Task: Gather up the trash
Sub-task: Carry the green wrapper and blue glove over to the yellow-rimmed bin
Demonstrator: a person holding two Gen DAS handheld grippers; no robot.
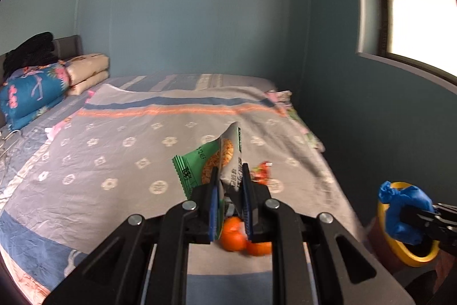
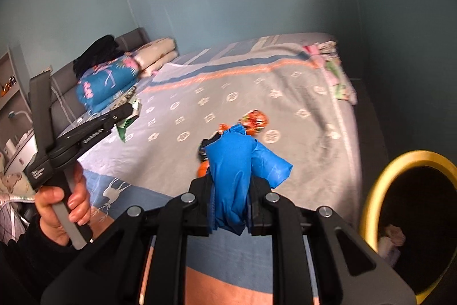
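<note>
My left gripper (image 1: 230, 176) is shut on a green and white snack wrapper (image 1: 212, 159) and holds it above the bed; it also shows in the right wrist view (image 2: 128, 112). My right gripper (image 2: 231, 179) is shut on a crumpled blue plastic bag (image 2: 237, 170), which in the left wrist view (image 1: 400, 208) hangs over the yellow-rimmed bin (image 1: 411, 256). A red-orange wrapper (image 2: 255, 119) and orange peel (image 1: 237, 236) lie on the bedspread (image 1: 142, 162) below the grippers.
The bin (image 2: 377, 190) stands on the floor at the bed's right side, with some paper inside. Folded quilts (image 1: 31, 93) and pillows (image 1: 88, 70) are stacked at the headboard. A window (image 1: 414, 5) is in the right wall.
</note>
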